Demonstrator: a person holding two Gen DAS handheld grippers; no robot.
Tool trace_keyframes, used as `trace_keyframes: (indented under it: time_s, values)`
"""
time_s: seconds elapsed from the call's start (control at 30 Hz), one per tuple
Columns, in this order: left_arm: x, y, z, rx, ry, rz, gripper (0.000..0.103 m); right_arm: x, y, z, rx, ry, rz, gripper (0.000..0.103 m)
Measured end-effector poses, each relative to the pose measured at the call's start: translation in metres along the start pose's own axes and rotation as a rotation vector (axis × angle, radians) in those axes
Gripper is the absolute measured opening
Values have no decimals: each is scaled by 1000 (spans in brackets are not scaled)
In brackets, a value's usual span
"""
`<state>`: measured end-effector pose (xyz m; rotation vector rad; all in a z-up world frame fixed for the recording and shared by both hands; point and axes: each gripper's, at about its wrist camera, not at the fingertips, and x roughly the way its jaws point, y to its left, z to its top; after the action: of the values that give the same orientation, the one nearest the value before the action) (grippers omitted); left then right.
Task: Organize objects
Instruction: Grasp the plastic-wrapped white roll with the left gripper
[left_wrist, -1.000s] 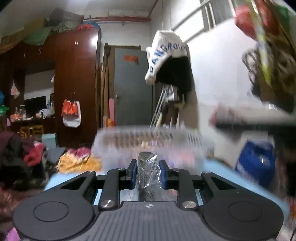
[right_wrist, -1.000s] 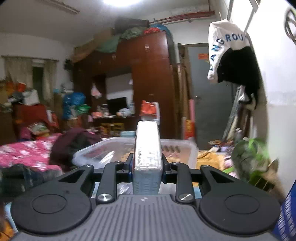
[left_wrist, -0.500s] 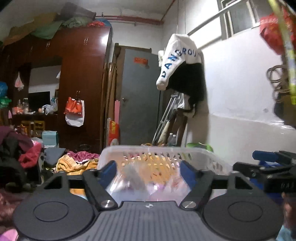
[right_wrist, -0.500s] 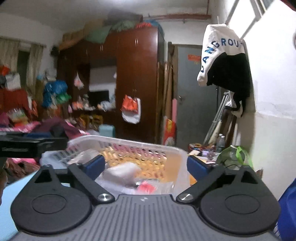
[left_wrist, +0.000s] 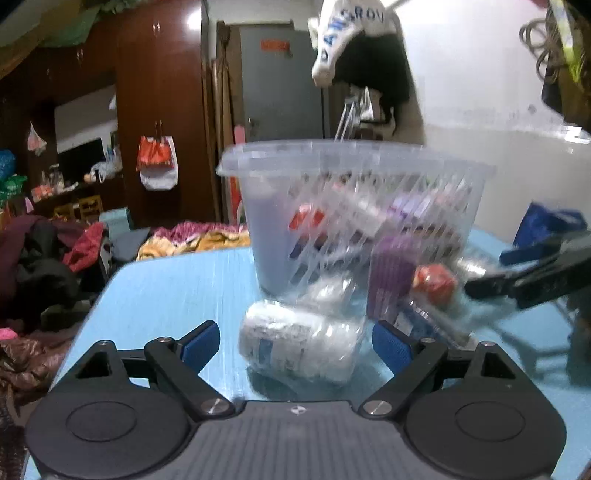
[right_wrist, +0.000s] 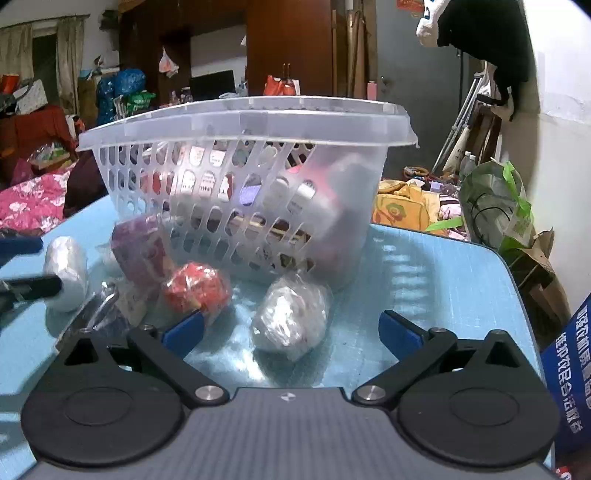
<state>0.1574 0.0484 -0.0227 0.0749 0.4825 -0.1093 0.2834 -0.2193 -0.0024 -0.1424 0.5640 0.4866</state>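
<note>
A clear plastic basket (left_wrist: 354, 162) (right_wrist: 236, 122) with several wrapped items inside stands on the light blue table (left_wrist: 166, 295) (right_wrist: 436, 266). My left gripper (left_wrist: 295, 343) is open, low over the table, with a white wrapped roll (left_wrist: 299, 347) lying between its fingers. My right gripper (right_wrist: 290, 328) is open, with a clear-wrapped white packet (right_wrist: 291, 314) lying between its fingers. A red wrapped ball (right_wrist: 197, 288) (left_wrist: 434, 284) and a purple packet (right_wrist: 140, 251) (left_wrist: 391, 273) lie in front of the basket. The right gripper shows at the right of the left wrist view (left_wrist: 524, 280).
A blue bag (right_wrist: 569, 376) stands at the table's right edge. A green plastic bag (right_wrist: 495, 206) and clutter lie beyond the table. Clothes are piled on the floor to the left (left_wrist: 48, 266). The white wall is close on the right.
Both grippers held wrapped items over the basket, then opened; the items are gone from the jaws. Both have since dropped low to the table in front of the basket.
</note>
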Motion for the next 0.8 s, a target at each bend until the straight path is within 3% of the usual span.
trace_keyframes:
  time_s: [0.1, 0.2, 0.3, 0.37, 0.57, 0.8]
  values:
    - [4, 1, 0, -1, 42, -27, 91, 3, -1, 2, -10, 7, 5, 95]
    - [12, -2, 0, 18, 85, -56, 80, 7, -4, 0, -6, 18, 13, 87]
    - [10, -4, -2, 36, 89, -51, 78, 9, -4, -1, -6, 33, 5, 69]
    - [8, -6, -3, 46, 82, -45, 77, 12, -4, -1, -9, 49, 2, 47]
    - [3, 2, -2, -7, 44, -53, 77, 3, -7, -2, 10, -8, -13, 47]
    - [-12, 12, -7, -76, -61, -54, 77, -13, -8, -3, 32, -111, -16, 47]
